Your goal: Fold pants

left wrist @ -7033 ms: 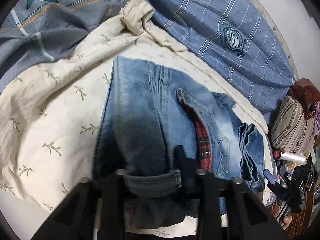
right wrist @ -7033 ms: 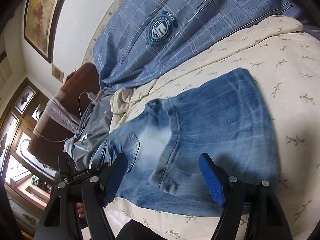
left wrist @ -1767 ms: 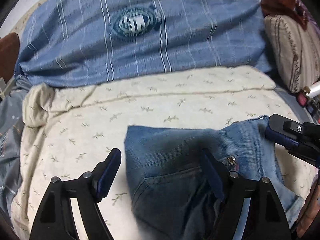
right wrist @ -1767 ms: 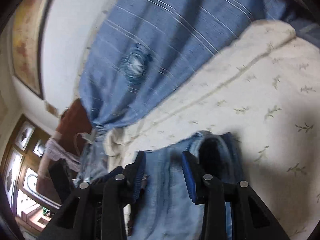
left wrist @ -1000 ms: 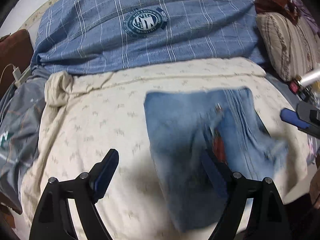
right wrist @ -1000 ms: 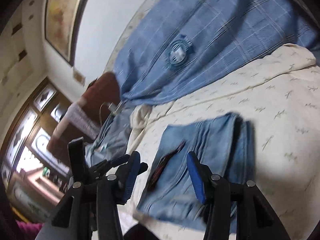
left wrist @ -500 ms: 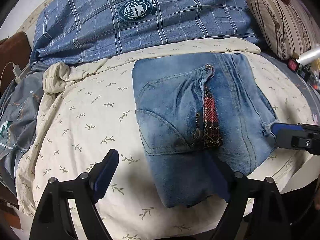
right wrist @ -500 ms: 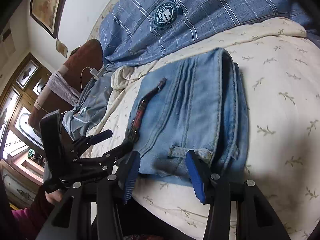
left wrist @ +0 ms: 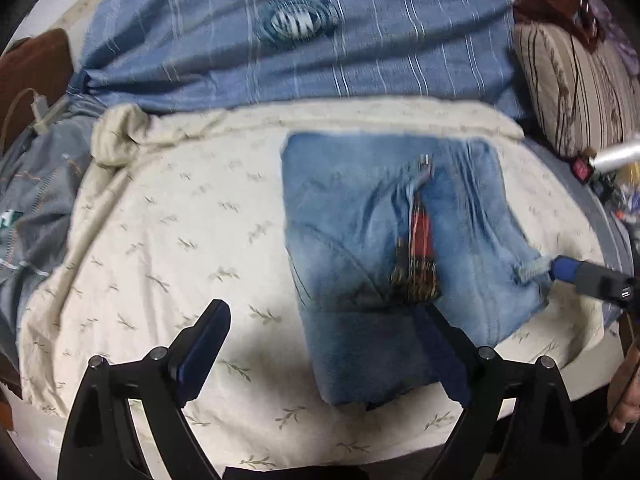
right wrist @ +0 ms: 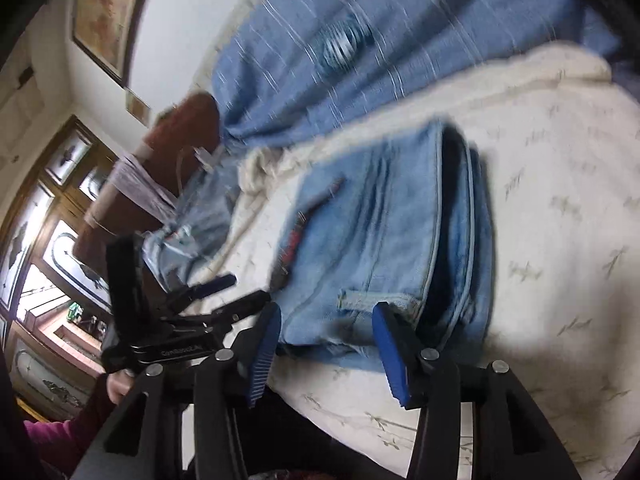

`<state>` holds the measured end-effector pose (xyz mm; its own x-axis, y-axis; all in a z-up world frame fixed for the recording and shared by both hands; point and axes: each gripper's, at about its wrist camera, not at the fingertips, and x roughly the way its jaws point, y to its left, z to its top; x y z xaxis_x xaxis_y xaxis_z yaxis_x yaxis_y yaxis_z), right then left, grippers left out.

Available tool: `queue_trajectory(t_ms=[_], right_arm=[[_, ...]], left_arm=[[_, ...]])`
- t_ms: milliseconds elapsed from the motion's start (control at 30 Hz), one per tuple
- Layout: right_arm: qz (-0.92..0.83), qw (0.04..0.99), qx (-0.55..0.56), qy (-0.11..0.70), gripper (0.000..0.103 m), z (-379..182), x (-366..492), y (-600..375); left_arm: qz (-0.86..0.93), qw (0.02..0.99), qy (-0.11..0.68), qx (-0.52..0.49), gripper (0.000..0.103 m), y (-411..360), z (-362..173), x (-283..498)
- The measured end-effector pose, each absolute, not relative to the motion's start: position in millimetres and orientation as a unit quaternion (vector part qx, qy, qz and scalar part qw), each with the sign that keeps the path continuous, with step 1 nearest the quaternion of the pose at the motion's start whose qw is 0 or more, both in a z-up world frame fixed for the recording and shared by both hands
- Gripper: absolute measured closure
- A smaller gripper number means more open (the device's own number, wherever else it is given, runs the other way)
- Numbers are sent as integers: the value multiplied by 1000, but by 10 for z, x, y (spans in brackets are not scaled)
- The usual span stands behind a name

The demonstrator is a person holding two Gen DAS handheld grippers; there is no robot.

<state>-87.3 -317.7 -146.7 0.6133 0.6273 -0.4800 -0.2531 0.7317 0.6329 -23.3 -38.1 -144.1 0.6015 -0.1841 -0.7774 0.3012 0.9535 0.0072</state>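
Lay folded square on cream leaf-print bedspread (left wrist: 168,240): jeans (left wrist: 360,240), left gripper (left wrist: 320,356) spread wide, empty, just opening; right gripper (right wrist: 326,344) at four o'clock, unclenched, opening, straddling belt loop (right wrist: 372,298), seemingly to release.

Ahead of the left tool (left wrist: 324,354), the pants (left wrist: 384,248) are faded, rough denim cloth with a red plaid lining. Beneath lies a soft matt cotton sheet (left wrist: 168,240). The tool's arms look matt black plastic.
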Motion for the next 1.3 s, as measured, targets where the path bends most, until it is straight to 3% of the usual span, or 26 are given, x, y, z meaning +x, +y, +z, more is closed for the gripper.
queue_trajectory(t_ms=[167,400,1300], right_arm=[[228,888,267,296,41,-1236,-1022,-3367],[206,891,283,288,37,-1189,-988,-3410],[157,889,290,318,36,-1337,-856,-3447]], left_arm=[[-101,915,381,87,9,-388,-1166,-279],[-81,930,340,109,9,-388,-933,-370],[-63,930,341,123,9,-405,-900,-335]])
